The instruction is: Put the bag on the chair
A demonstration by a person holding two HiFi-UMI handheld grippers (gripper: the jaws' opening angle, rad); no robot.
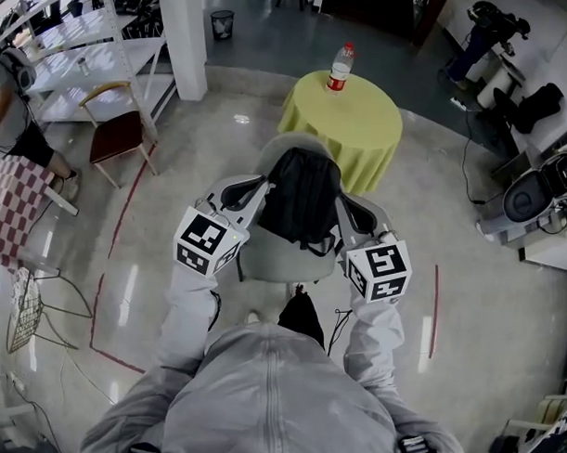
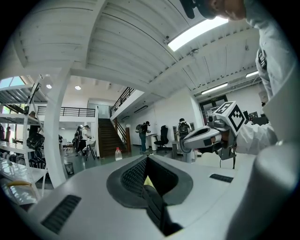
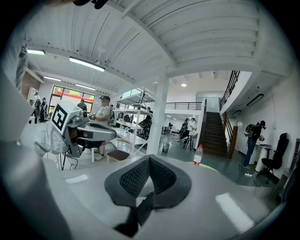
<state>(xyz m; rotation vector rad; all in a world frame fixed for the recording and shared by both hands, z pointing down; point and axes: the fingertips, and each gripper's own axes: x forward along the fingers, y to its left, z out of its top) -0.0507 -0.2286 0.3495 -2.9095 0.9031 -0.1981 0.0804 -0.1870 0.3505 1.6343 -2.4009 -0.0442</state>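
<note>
Both arms reach to mid-frame; left gripper (image 1: 250,190) and right gripper (image 1: 350,207) sit level, each clamped on a strap (image 2: 153,208).

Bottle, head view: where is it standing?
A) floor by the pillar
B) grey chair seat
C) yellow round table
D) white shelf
C: the bottle stands upright on the yellow round table, beyond the black bag and the grey chair.
</note>
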